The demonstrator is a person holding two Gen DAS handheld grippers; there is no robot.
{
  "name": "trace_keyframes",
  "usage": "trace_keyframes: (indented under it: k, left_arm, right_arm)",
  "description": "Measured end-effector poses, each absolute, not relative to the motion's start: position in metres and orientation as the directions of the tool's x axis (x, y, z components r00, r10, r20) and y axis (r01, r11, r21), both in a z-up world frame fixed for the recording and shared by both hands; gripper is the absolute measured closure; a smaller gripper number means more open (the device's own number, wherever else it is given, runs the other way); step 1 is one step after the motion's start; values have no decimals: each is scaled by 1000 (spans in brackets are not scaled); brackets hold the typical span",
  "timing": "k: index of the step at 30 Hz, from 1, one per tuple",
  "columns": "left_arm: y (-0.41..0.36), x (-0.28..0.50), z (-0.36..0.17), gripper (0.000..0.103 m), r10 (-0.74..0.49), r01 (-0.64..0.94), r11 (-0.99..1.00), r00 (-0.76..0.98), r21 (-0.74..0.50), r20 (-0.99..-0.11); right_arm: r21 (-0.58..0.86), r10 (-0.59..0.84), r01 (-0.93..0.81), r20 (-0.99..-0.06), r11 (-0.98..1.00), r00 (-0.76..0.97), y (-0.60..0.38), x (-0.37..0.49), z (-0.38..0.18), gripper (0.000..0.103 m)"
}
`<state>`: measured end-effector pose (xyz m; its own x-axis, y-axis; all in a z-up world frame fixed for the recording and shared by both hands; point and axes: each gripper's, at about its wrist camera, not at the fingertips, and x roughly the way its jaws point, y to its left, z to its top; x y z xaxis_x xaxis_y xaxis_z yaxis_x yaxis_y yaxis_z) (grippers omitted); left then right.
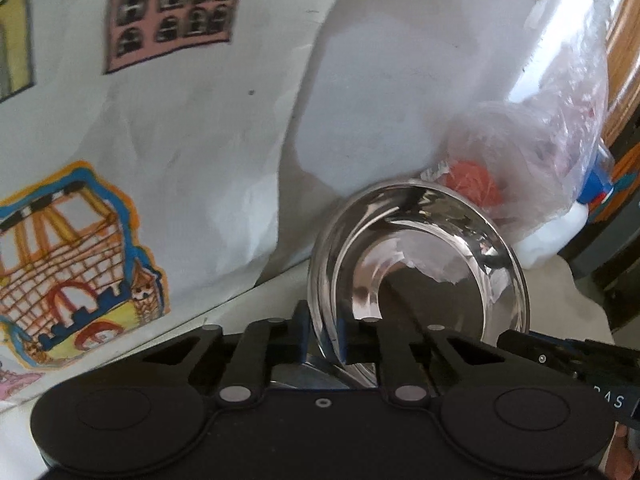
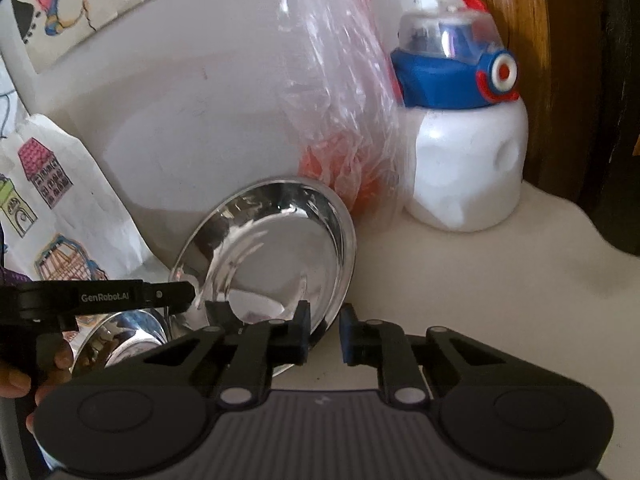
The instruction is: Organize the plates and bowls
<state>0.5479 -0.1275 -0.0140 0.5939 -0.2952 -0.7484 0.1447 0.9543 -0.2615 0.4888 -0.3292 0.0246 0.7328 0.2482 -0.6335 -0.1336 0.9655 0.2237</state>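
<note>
A shiny steel plate (image 1: 432, 280) stands tilted on edge on the cream surface, leaning toward a plastic bag. Its near rim runs between the fingers of my left gripper (image 1: 324, 334), which is shut on it. My right gripper (image 1: 510, 336) reaches the plate's lower right rim. In the right wrist view the same plate (image 2: 276, 256) has its lower rim between the pads of the right gripper (image 2: 324, 332), shut on it, while the left gripper (image 2: 186, 294) holds its left rim. A second steel dish (image 2: 120, 340) lies low at the left, under the left gripper.
A clear plastic bag (image 2: 340, 120) with something orange inside stands right behind the plate. A white bottle with a blue lid (image 2: 468, 152) sits to its right, beside a wooden post (image 2: 520, 20). White cloth with coloured drawings (image 1: 140, 160) lies at the left. A hand (image 2: 52, 360) grips the left tool.
</note>
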Motion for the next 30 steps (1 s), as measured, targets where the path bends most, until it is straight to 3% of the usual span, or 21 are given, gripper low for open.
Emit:
trace_keyframes:
  k: [18,30]
  left_arm:
    - [-126,518,21,90,-388,174,914,635,-365,-668]
    - [-90,462,63,90,-393,205,912,685,-355,-614]
  right_arm:
    - [198,198,-100,-566,975,800,-343,445,74,86]
    - [201,250,-166,-536,965,806,-320,407,104,86]
